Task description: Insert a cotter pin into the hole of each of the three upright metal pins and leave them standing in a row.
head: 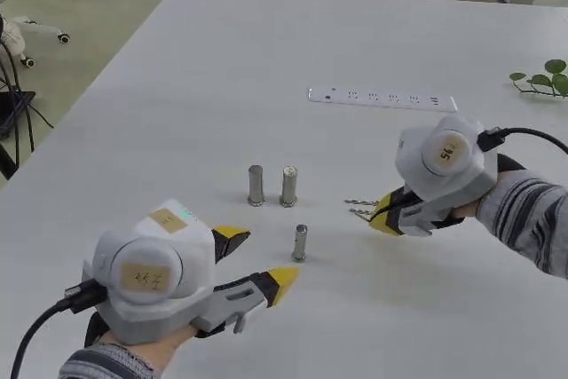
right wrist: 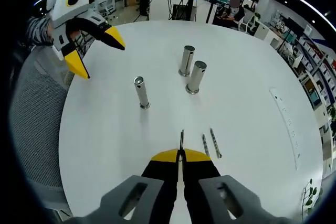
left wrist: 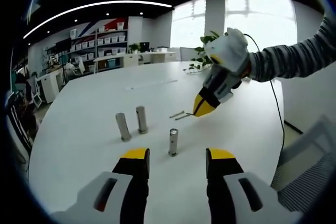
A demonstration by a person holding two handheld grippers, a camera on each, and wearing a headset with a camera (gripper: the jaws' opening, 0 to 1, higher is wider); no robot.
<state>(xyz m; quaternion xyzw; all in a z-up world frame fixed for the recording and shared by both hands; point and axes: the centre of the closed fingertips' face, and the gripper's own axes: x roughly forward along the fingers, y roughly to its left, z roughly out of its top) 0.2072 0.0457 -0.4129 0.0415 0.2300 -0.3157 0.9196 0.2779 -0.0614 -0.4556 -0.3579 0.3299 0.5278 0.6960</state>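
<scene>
Steel cotter pin (right wrist: pixel 181 139) pokes from the clenched right gripper (right wrist: pixel 181 153) at lower centre, 2 loose cotter pins (right wrist: pixel 214 143) just right; the left gripper (left wrist: pixel 178 155) gapes below 1 metal pin (left wrist: pixel 173 141).

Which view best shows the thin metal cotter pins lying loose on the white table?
The right gripper view: the two thin metal cotter pins lie side by side ahead of its jaws. The head view shows faint slivers beside the right gripper; the left gripper view, tiny streaks.
</scene>
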